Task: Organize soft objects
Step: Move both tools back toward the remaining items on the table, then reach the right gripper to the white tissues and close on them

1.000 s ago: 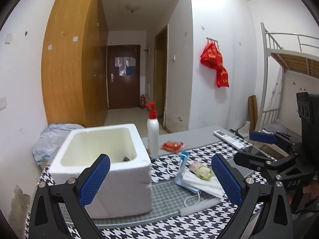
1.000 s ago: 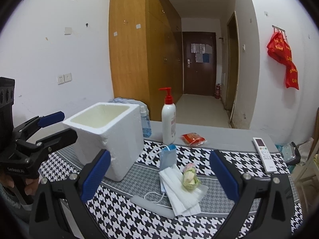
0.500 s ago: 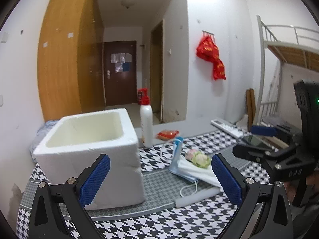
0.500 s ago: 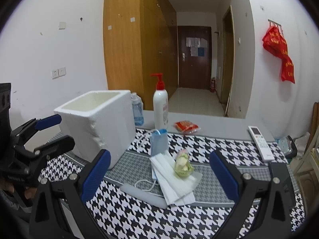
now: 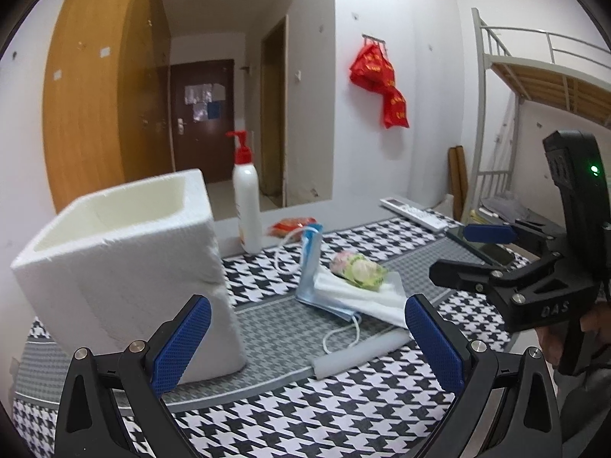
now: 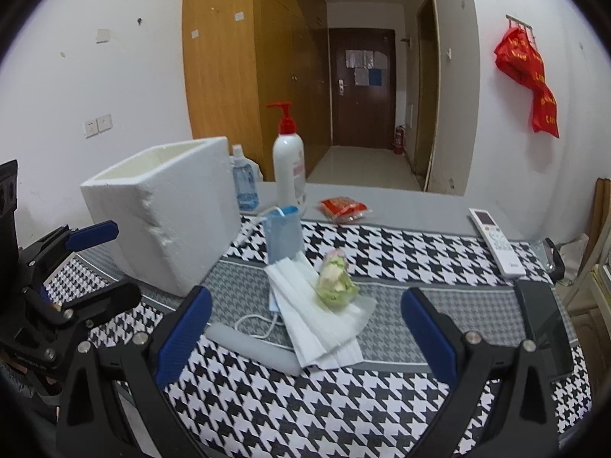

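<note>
A white foam box (image 5: 122, 267) (image 6: 168, 213) stands open-topped on the houndstooth cloth. To its right lie white face masks (image 5: 362, 294) (image 6: 317, 320), a blue mask (image 5: 311, 263) (image 6: 284, 236) bent upright, and a small pink-green soft toy (image 5: 357, 265) (image 6: 336, 280) on the white masks. A pale foam strip (image 5: 359, 351) (image 6: 252, 347) lies in front. My left gripper (image 5: 305, 343) is open and empty, near the box's front. My right gripper (image 6: 305, 332) is open and empty, before the masks.
A white pump bottle (image 5: 246, 206) (image 6: 289, 168), a blue bottle (image 6: 244, 183), a red packet (image 5: 290, 225) (image 6: 343, 208), a remote (image 5: 414, 212) (image 6: 496, 240) and a phone (image 6: 546, 320) lie on the table. A bunk bed frame (image 5: 534, 76) stands right.
Both grippers have dropped lower and moved closer to the table; the box and masks look larger and the box's inside is less visible. Nothing was grasped.
</note>
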The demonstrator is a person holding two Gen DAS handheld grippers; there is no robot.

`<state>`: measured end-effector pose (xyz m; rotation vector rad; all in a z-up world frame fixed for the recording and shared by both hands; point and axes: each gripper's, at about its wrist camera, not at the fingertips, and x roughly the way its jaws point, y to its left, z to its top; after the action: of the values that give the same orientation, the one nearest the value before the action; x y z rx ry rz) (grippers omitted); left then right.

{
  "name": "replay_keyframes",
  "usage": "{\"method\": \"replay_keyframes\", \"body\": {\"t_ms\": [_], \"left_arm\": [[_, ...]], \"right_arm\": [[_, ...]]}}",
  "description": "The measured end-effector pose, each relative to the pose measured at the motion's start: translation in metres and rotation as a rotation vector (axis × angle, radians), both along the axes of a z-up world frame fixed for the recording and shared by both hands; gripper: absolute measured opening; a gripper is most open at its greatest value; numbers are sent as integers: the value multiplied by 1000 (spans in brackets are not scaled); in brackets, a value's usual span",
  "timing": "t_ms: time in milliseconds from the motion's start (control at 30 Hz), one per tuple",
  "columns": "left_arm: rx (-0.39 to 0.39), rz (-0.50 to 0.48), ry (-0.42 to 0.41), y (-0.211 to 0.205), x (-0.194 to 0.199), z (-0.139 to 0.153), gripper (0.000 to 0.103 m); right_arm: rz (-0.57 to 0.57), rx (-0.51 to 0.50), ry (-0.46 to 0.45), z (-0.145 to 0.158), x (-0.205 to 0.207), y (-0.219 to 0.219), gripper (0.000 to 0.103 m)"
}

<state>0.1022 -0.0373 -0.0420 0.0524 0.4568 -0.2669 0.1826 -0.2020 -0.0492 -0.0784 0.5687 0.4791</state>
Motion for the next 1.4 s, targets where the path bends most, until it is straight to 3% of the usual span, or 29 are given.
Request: {"method": "replay_keyframes", "body": {"t_ms": [267,533,600,900,967,1200,1400], "left_arm": [[22,-126,86,-12,16,-18,102],[115,-197,133,-23,32,-37,100],[145,-207,159,-25,40,-44,95],[125,-267,309,-26,68,-63,82],[131,-279,326,-28,72,-68,75],[164,-312,333,-33,72,-75,72],[182,-340,371,-40,77,-83,52]], "right_arm": [[-12,-2,43,-14,10,-3,101],[-30,-3,75,-24,20,-11,101],[-38,-3,80,-25,22,-14,101],[-52,11,112,-36,29,-18,101],[-53,16,115,-37,30,-20,101],[-54,15,126,-40,34,-21,101],[-56,23,134,-42,37,-20,101]]}}
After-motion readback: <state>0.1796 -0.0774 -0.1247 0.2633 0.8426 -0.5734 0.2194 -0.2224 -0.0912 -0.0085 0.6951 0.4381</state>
